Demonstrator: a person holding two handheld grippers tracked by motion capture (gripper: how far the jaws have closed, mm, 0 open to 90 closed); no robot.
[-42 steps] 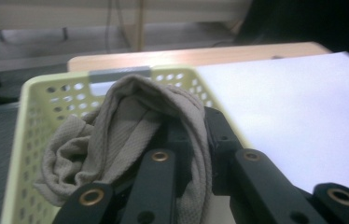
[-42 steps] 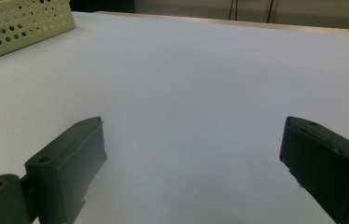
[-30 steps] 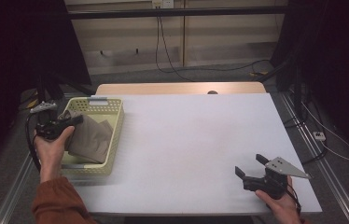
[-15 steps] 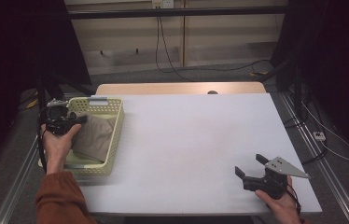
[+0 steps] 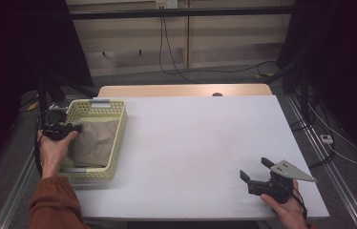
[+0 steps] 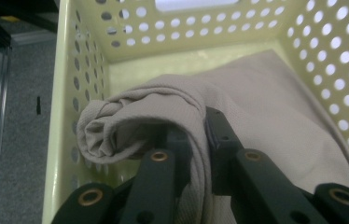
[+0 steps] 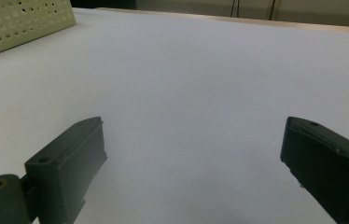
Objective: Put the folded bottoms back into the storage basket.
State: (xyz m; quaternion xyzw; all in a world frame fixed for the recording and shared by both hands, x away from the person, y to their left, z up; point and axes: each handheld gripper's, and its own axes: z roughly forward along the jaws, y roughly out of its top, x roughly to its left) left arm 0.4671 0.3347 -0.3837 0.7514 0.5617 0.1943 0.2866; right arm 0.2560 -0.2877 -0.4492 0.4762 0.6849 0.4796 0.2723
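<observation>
beige cloth (image 6: 172,107) pinched by left hand-held gripper (image 6: 196,135) inside yellow basket (image 6: 303,28).

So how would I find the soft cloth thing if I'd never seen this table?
Look at the white table and go to its left edge, where a pale yellow basket full of round holes sits. Inside lies the beige cloth, crumpled, with one fold pinched by the left gripper. It is the only soft, floppy thing there; the basket and table are hard.
</observation>
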